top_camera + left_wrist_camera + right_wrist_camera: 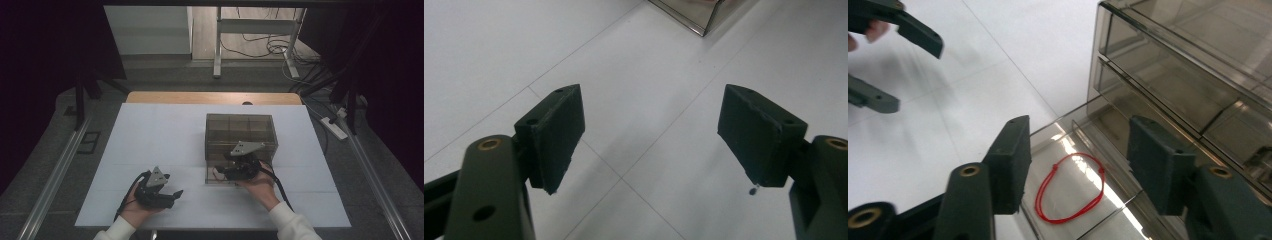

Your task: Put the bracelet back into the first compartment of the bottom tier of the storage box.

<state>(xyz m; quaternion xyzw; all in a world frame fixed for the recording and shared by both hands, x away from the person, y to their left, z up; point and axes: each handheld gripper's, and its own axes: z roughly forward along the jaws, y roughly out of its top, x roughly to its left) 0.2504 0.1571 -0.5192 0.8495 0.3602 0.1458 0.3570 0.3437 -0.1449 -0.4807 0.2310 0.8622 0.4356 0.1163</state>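
While my left tongs (170, 194) are resting low over the white worktop (150, 135) at the near left, I am holding them with the jaws spread wide apart and nothing between them. In the left gripper view the two black pads (556, 132) are framing only bare white surface crossed by thin seam lines, with a corner of the box just peeking in at the top edge. My left hand (135, 207) is gripping them from below, the cable looping back toward my sleeve.

Moving rightward, the smoked transparent drawer box (241, 131) is sitting on the worktop right of centre, well apart from the left tongs. Its lowest drawer (1063, 150) is standing pulled out toward me, and a red string loop (1070, 187) is lying flat on the drawer floor, in a rough oval.

Farther right, I am holding my right tongs (1075, 165) at the front of the box, with my right hand (260, 185) under them. Their jaws are also standing apart, clamped on nothing; in the right gripper view they are hovering above the open drawer, with the red loop showing in the gap between them. I cannot tell whether either pad is touching the drawer wall. My left tongs are showing at the upper left of that view.
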